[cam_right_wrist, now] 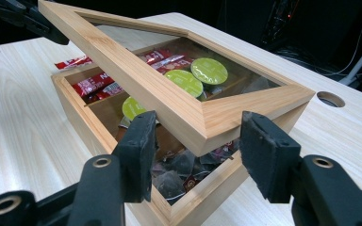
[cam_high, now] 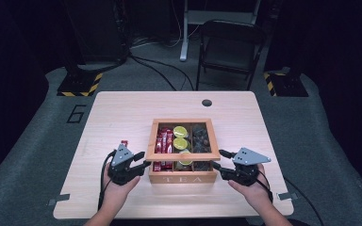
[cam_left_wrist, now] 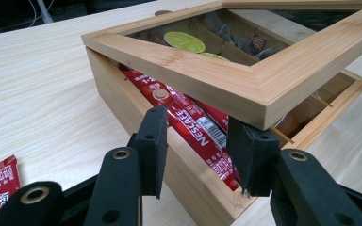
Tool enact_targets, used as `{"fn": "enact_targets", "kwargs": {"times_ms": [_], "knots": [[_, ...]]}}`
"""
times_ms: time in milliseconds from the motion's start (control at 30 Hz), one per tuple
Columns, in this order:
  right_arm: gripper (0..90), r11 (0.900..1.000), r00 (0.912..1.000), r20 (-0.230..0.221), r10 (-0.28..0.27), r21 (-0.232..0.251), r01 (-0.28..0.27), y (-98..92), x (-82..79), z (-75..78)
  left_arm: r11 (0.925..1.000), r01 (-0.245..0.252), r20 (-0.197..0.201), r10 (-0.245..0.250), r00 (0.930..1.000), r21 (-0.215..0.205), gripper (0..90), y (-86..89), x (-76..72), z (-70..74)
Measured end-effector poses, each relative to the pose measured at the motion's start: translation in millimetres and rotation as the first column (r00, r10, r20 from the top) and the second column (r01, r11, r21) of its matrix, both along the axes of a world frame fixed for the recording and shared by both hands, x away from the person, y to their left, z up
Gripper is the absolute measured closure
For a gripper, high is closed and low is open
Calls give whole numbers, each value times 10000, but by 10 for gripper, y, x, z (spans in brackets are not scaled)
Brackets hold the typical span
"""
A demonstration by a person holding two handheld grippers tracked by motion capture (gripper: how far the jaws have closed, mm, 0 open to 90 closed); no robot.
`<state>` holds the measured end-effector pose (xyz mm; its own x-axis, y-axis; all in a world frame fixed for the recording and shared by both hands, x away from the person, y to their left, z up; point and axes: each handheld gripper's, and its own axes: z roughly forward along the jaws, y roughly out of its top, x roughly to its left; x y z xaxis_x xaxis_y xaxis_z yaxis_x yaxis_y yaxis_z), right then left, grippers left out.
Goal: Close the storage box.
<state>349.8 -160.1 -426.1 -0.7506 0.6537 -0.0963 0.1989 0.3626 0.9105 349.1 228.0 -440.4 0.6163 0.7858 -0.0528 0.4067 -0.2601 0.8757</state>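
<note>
A wooden tea box [cam_high: 183, 179] stands at the table's near middle. Its glass-paned lid [cam_left_wrist: 188, 70] is tilted up at the front. Inside lie red Nescafe sachets [cam_left_wrist: 202, 136], green-topped capsules [cam_right_wrist: 209, 70] and dark tea bags [cam_right_wrist: 174, 176]. My left gripper [cam_left_wrist: 197, 117] is open, its jaws on either side of the lid's front left corner. My right gripper [cam_right_wrist: 199, 117] is open too, and the lid's front right corner [cam_right_wrist: 202, 136] pokes between its jaws. In the high view both grippers [cam_high: 143, 160] [cam_high: 219, 160] flank the box front.
One loose red sachet [cam_left_wrist: 0, 181] lies on the table left of the box, beside my left hand. A round cable hole [cam_high: 207, 102] sits near the far edge. A folding chair [cam_high: 231, 42] stands beyond the table.
</note>
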Motion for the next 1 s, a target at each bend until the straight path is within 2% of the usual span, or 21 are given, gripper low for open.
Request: {"fn": "enact_targets", "kwargs": {"times_ms": [100,267,533,700,733,767,1000], "knots": [[460,9999,10000,-22,6,-111,-6,5,-3,-22,9999,5,-8,-5,10000,122,590,-5,-12,-34],[439,9999,9989,-479,-3,-123,-3,9,-15,-81,9999,20,-191,-18,9998,126,589,-10,-27,-85],[432,9998,9985,-540,-93,-152,85,16,-16,-124,10000,-1,-160,3,9999,98,589,-12,-35,-134],[432,9996,9980,-633,-72,-285,54,19,-34,-164,9999,-21,-347,25,9994,100,590,-13,-42,-189],[433,9996,9973,-700,-232,-186,220,30,-41,-175,9999,-9,-363,15,9993,168,590,-10,-41,-196],[432,9994,9978,-665,-78,-344,56,18,-36,-180,9999,-27,-402,32,9992,140,590,-14,-45,-206],[430,9995,9970,-765,-93,-293,71,15,-31,-215,9999,-42,-481,48,9988,137,587,-11,-47,-232]]}}
